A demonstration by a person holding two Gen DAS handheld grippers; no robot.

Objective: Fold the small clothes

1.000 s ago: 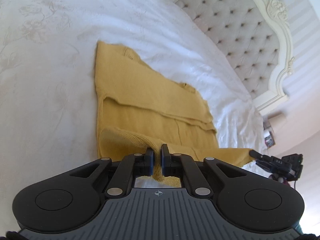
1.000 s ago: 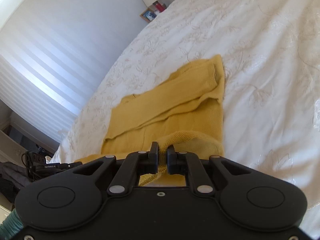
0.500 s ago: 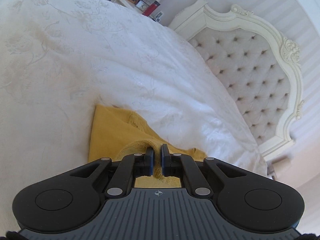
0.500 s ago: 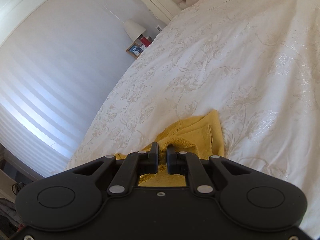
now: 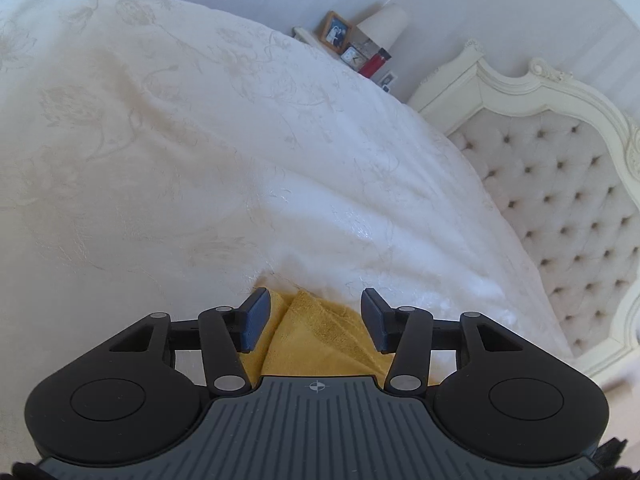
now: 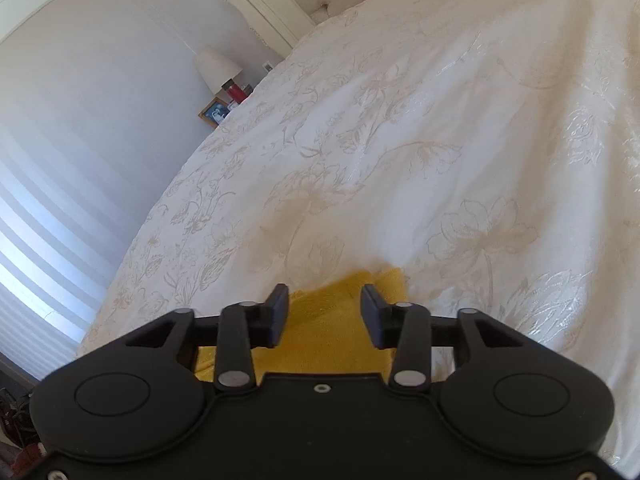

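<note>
Both tongs are opening up right now. On the left black two-finger gripper (image 5: 316, 318), the jaws stand about half apart. Some yellow knitted top (image 5: 320, 340) lies between them, folded in a soft ridge, but the dark pads (image 5: 256, 318) do not press on it. The right black two-finger gripper (image 6: 325, 316) looks the same: its jaws are about half apart, the yellow cloth (image 6: 328, 332) lies between and under them, and nothing is pinched.

That yellow top lies on the big white bed cover with pale flower patterns (image 5: 160, 160). Only its far edge peeks out past each gripper; the rest is hidden under the black gripper bodies.

At the head of the bed stands a cream headboard with soft buttoned padding (image 5: 560, 208). Beside the bed, near the wall, are a white lamp shade (image 5: 384, 24), a small wooden picture frame (image 5: 335, 34), a little clock (image 5: 352, 55) and something red (image 5: 374, 65). In the right view, a bright window with striped blinds (image 6: 40, 280) shows at the left.
</note>
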